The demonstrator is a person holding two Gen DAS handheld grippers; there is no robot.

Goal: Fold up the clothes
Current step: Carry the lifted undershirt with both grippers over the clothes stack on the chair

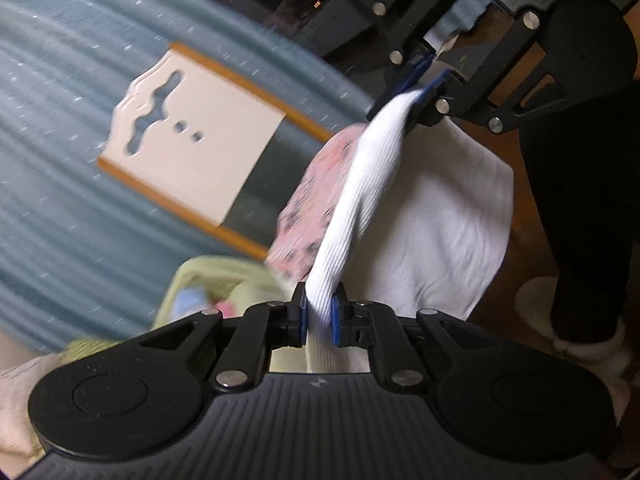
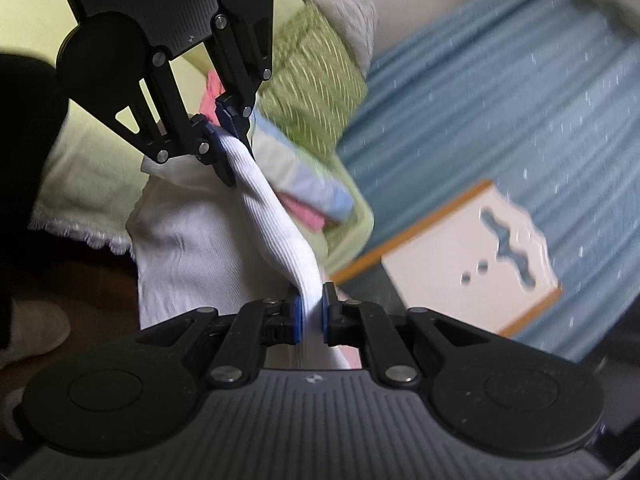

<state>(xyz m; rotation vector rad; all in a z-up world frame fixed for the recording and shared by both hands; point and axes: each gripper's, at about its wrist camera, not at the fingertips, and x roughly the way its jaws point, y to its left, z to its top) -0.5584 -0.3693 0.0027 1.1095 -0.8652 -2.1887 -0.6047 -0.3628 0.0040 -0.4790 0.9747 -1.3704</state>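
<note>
one white garment [image 1: 360, 208] clamped between two hand-held grippers.

Blue ribbed rug [image 1: 60, 160] under a white board [image 1: 192, 140] (wood-edged)

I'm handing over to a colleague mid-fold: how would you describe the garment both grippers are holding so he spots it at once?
Start from the blue ribbed bedcover with the white, wood-edged board on it. In front of that, the left gripper and right gripper each pinch one end of a white garment. Its ribbed edge stretches between them and the rest hangs below, plain white unlike the pink patterned cloth behind.
</note>
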